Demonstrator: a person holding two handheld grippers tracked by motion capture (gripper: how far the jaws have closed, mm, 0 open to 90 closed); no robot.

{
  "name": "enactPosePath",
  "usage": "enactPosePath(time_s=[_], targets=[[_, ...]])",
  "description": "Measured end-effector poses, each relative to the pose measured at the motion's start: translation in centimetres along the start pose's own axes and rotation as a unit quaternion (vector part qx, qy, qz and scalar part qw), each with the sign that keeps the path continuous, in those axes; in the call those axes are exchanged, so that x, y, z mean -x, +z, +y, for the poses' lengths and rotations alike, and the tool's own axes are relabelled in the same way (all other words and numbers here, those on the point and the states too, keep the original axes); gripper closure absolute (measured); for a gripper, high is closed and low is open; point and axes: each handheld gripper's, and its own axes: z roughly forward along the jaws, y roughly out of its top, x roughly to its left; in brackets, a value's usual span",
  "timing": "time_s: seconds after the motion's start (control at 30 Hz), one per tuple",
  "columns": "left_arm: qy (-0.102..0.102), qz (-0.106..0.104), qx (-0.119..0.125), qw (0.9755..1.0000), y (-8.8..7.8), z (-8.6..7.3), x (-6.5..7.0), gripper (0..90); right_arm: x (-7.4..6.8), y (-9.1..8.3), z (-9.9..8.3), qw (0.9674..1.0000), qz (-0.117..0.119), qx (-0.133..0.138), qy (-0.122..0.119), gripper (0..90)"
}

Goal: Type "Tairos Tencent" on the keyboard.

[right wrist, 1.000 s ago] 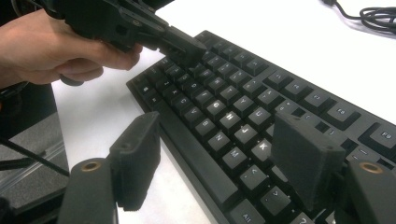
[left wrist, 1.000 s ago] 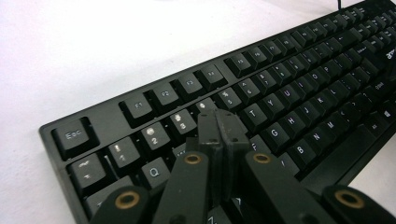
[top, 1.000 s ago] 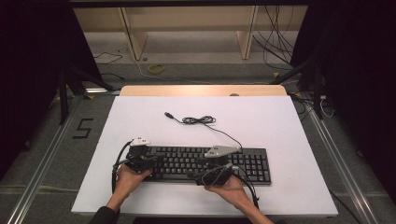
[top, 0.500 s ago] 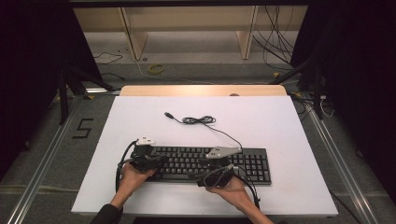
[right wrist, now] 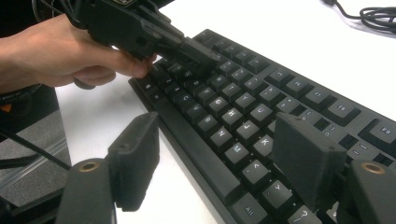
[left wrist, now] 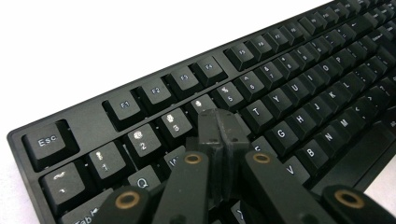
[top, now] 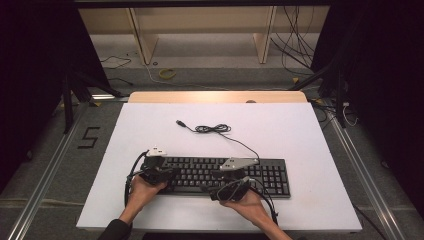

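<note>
Item: black full-size plastic keyboard (top: 220, 175), lying near-centre on the white worktop (top: 300, 130). Nothing has shifted since a second ago; we are pressing the closed left gripper (left wrist: 218, 122) onto the number row, right gripper (right wrist: 224, 161) hovering wide, empty; we judge typing is continuing.

The white table (top: 310, 150) has a bare wooden strip (top: 215, 97) along its far edge. Beyond it, on the grey floor, stand two pale wooden legs (top: 141, 35) of a shelf, with a yellow ring (top: 167, 73) lying between them and loose black wires (top: 295, 40) trailing at the right. A black "5" (top: 89, 137) is marked on the floor left of the table, beside a metal rail (top: 47, 175). A matching rail (top: 367, 170) runs along the right side, and dark curtains close off both sides
</note>
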Motion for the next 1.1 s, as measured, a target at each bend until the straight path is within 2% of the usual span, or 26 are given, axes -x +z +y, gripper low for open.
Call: enactPosePath(time_s=[0.17, 0.37, 0.57, 0.63, 0.8, 1.1], targets=[[-0.003, 0.0, 0.015, 0.9999, -0.7, 0.1, -0.1, 85.8, 0.1, 0.2, 0.0, 1.0, -0.003, 0.0, 0.0, 36.5], [-0.011, -0.009, 0.028, 0.9995, -1.4, 0.0, -0.2, 80.3, 0.3, 0.4, 0.2, 1.0, -0.007, 0.0, 0.002, 42.2], [-0.013, -0.015, 0.04, 0.999, -2.1, -0.2, -0.1, 68.9, 0.3, 0.8, 0.4, 0.9999, -0.01, -0.003, -0.003, 55.1], [-0.015, -0.016, 0.043, 0.9988, -2.3, -0.2, -0.1, 65.4, 0.3, 0.8, 0.4, 0.9999, -0.011, -0.004, -0.004, 56.6], [-0.015, -0.023, 0.055, 0.9981, -2.9, -0.4, -0.1, 50.8, 0.3, 1.3, 0.6, 0.9999, -0.011, -0.009, -0.008, 65.4], [-0.012, -0.038, 0.076, 0.9963, -3.8, -0.8, 0.4, 42.5, -0.1, 2.1, 0.9, 0.9996, -0.012, -0.019, -0.014, 79.1]])
